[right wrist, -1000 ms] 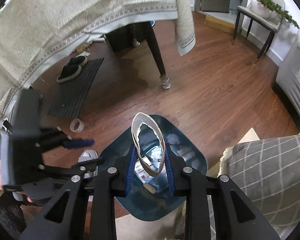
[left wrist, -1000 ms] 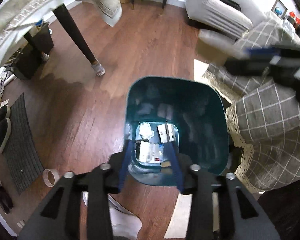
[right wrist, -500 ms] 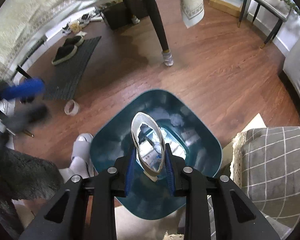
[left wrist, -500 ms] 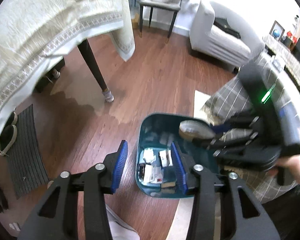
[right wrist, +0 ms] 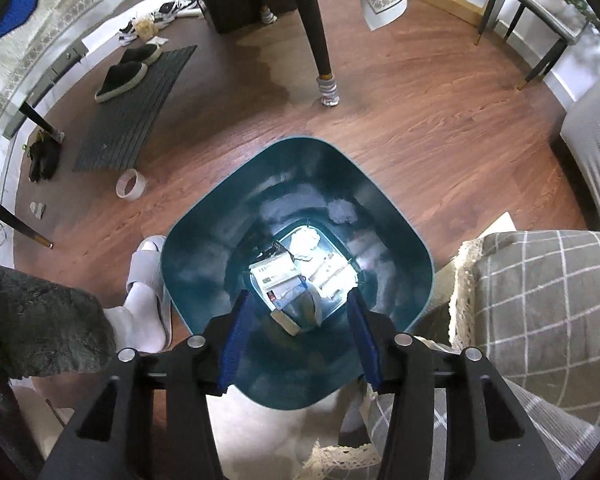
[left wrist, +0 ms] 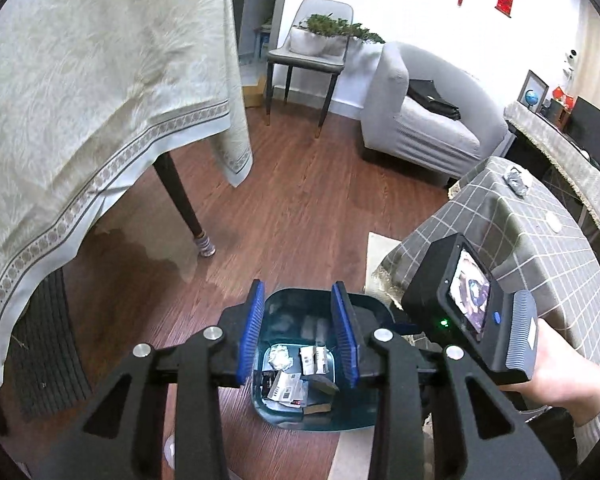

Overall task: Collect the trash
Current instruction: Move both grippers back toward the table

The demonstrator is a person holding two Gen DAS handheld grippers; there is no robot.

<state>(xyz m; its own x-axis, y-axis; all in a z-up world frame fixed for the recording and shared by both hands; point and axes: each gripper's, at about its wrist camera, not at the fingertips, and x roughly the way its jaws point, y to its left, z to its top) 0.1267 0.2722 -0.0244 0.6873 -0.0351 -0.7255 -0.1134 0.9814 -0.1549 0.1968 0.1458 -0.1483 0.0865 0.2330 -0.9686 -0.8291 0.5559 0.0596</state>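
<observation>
Right gripper (right wrist: 300, 336), directly above the teal bin (right wrist: 188, 256): its jaws have just been opening and now stand apart with nothing between them, while the torn paper cup (right wrist: 302, 312) lies below them on the bin's floor, against the near edge of the litter. Left gripper (left wrist: 298, 334), above the bin's near rim: jaws have just been closing, part-open and empty. Beyond the cup lie printed cards (right wrist: 272, 274), text unreadable, and crumpled paper (right wrist: 305, 241).
</observation>
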